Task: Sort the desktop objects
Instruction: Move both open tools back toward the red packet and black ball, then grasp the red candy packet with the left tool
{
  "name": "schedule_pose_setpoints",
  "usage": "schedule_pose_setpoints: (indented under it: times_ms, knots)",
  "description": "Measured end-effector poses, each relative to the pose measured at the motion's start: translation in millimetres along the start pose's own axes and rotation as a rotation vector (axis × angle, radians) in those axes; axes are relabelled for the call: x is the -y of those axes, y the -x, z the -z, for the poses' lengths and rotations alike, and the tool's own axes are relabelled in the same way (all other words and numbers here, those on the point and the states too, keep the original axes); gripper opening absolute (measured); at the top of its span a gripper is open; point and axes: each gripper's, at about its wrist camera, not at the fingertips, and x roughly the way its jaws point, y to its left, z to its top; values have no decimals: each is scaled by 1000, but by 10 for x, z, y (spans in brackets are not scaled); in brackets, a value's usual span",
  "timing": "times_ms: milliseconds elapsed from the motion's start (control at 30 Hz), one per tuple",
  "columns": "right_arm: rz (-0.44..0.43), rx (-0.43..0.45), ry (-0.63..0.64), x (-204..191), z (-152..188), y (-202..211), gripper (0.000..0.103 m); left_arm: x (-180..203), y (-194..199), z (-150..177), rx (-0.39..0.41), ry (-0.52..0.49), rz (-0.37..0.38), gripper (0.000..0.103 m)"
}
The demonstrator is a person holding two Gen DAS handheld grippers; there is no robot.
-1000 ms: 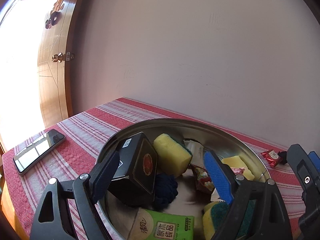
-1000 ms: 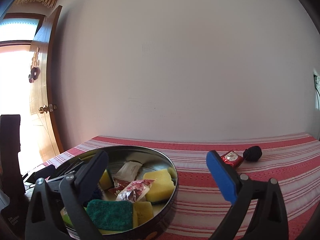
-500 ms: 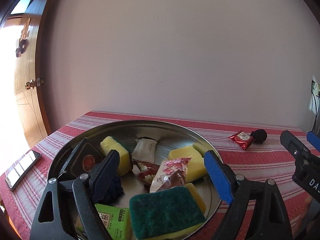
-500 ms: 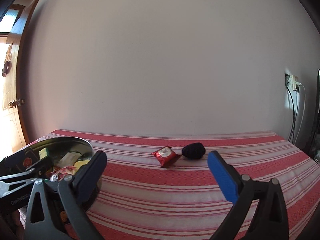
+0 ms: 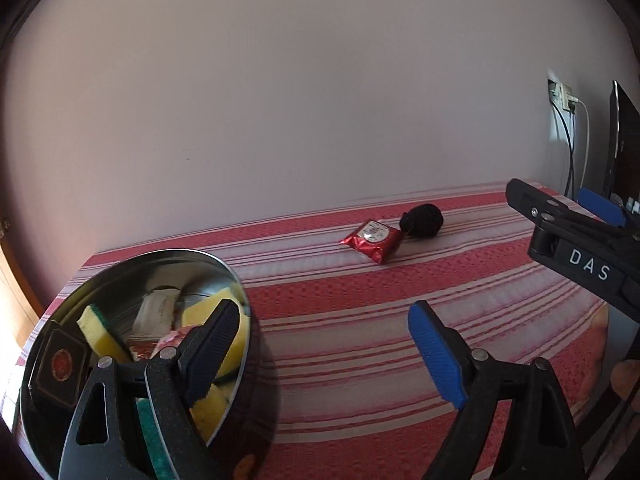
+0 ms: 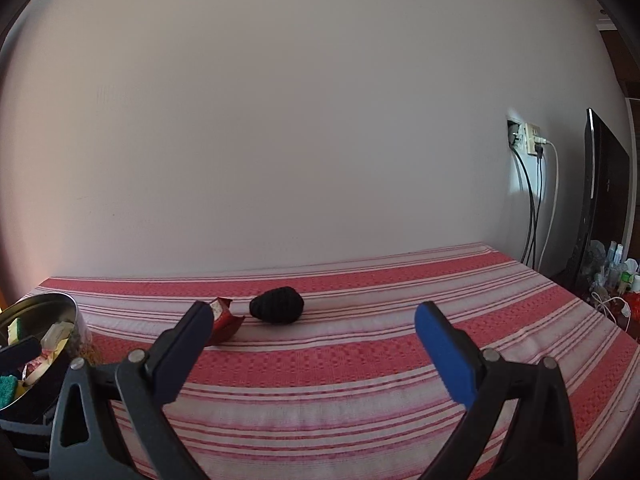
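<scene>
Left wrist view, from left to right: the round metal tin (image 5: 236, 280) sits at the table's left end, already full of sponges and packets. That part looks done. The left gripper (image 5: 320, 344) gapes wide with nothing in it. Farther right, near the wall, the red snack packet (image 5: 372, 240) and the black ball (image 5: 424, 220) lie touching on the striped cloth (image 5: 340, 320); they seem left to sort. The right gripper (image 6: 312, 344) is spread wide too, empty. The cloth between is bare, the table's right edge well apart.
</scene>
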Motion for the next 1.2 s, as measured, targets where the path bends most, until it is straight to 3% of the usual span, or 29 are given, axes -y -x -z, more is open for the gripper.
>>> schedule_pose_setpoints:
  times_ms: [167,267,500,867,1000,1033,1200]
  knots:
    - [30,-45,-57,212,-21,-150,102,370,-214,-50,-93,-96,77,88]
    - [22,-72,-117,350,-8,-205,102,476,-372,-121,-134,-92,127,88]
    - [26,-107,-190,512,9,-254,102,362,-1001,-402,-205,55,30,88]
    - [19,-162,-271,672,59,-315,102,390,-1932,-642,-399,108,-17,88]
    - [16,-168,-277,676,57,-320,102,285,-2021,-674,-410,172,0,88]
    - [14,-168,-272,665,55,-317,102,272,-2014,-675,-409,174,1,87]
    - [14,-171,-270,648,51,-324,102,177,-1849,-642,-379,187,17,58]
